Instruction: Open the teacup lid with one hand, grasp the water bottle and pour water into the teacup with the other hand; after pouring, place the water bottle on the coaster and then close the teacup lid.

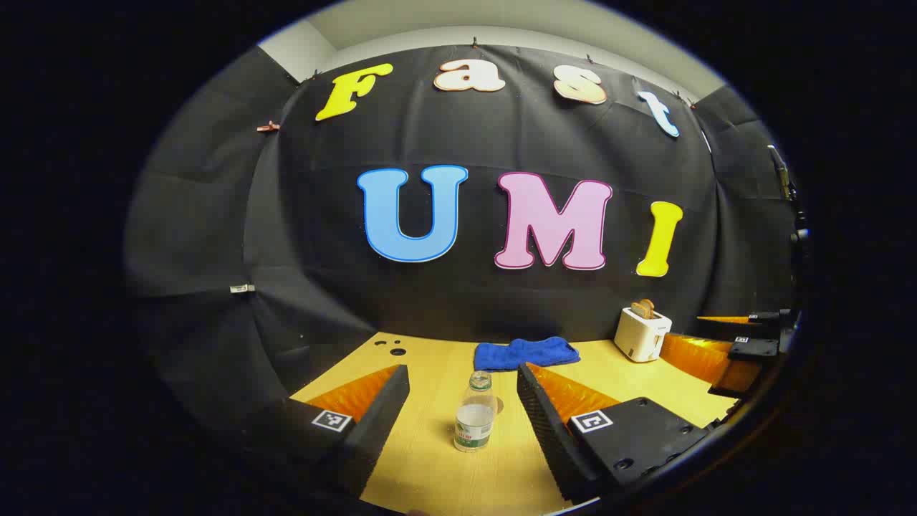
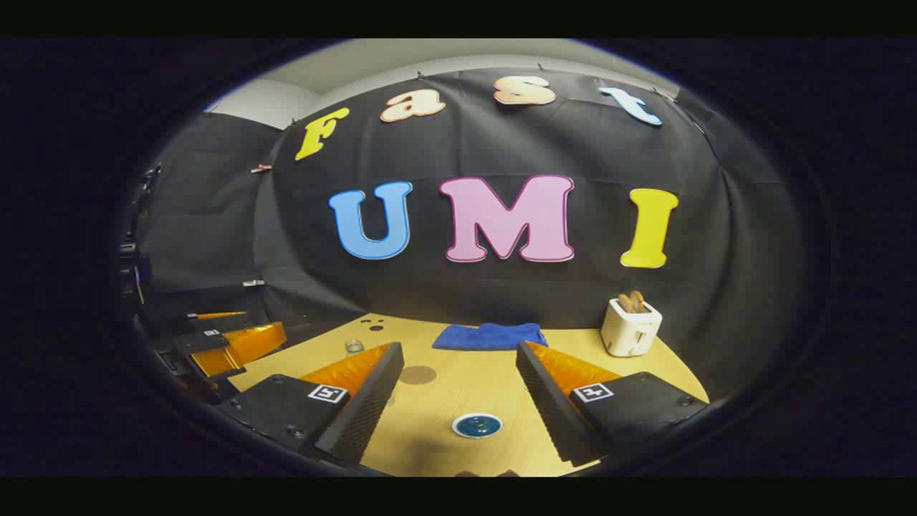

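Note:
A small clear water bottle (image 1: 475, 417) with a green label stands upright on the wooden table (image 1: 430, 466), partly filled. My left gripper (image 1: 462, 373) is open, its fingers on either side of the bottle and short of it, not touching. The bottle's top (image 2: 354, 347) peeks out behind a finger in the right gripper view. The teacup (image 2: 476, 425), a blue lid on a white rim, sits low between the fingers of my open right gripper (image 2: 459, 349), which holds nothing. A round brown coaster (image 2: 418, 374) lies flat past the teacup, to its left.
A folded blue cloth (image 1: 526, 352) lies at the back of the table against the wall. A white toaster (image 1: 641, 333) with toast stands at the back right. The right gripper (image 1: 745, 344) shows at the far right, the left gripper (image 2: 222, 340) at the far left.

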{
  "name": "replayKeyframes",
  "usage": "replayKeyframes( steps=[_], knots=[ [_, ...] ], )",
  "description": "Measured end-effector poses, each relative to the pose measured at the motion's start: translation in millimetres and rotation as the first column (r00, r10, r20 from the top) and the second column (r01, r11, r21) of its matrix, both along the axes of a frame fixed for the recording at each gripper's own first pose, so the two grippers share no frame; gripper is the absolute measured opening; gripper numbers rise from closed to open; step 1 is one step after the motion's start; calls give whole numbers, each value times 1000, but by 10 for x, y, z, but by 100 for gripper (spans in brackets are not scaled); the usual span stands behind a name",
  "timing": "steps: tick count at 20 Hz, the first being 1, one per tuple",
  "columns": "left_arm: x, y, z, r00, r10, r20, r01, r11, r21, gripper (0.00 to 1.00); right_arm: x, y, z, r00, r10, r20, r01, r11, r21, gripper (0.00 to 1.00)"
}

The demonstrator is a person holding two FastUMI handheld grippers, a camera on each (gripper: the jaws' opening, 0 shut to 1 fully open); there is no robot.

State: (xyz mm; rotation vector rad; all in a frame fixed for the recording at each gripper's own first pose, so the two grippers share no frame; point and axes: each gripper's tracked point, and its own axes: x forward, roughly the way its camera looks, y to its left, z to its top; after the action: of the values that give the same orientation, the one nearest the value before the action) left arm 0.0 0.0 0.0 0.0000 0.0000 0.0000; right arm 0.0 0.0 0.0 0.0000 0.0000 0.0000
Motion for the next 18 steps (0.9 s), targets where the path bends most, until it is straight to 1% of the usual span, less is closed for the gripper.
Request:
replayKeyframes(
  steps=[4, 6, 8, 10, 12, 13, 14, 18],
  knots=[
    [11, 68, -140, 1000, 7, -10, -7, 1000, 8, 95, 60, -101, -73, 1000, -18, -7, 18, 1000, 3, 98],
    [38, 77, -254, 1000, -10, -25, 11, 1000, 24, 95, 68, -159, -145, 1000, -27, -5, 27, 1000, -12, 98],
    [74, 47, -392, 998, -44, -55, 46, 998, 47, 95, 53, -220, -276, 999, -44, -28, 43, 999, -21, 98],
    [128, 36, -469, 995, -66, -75, 71, 995, 66, 95, 27, -259, -372, 997, -59, -47, 59, 998, -8, 98],
    [178, 7, -531, 992, -83, -96, 88, 994, 57, 95, 8, -236, -466, 996, -63, -64, 64, 998, 3, 98],
    [202, -2, -547, 991, -88, -104, 94, 994, 49, 99, 9, -224, -503, 995, -63, -74, 63, 998, -1, 98],
    [221, -13, -562, 990, -92, -108, 97, 994, 44, 95, 18, -214, -558, 995, -61, -84, 60, 998, -6, 98],
    [268, 0, -630, 989, -87, -120, 95, 994, 62, 95, 65, -157, -686, 993, -43, -108, 44, 999, 5, 98]
  ],
)
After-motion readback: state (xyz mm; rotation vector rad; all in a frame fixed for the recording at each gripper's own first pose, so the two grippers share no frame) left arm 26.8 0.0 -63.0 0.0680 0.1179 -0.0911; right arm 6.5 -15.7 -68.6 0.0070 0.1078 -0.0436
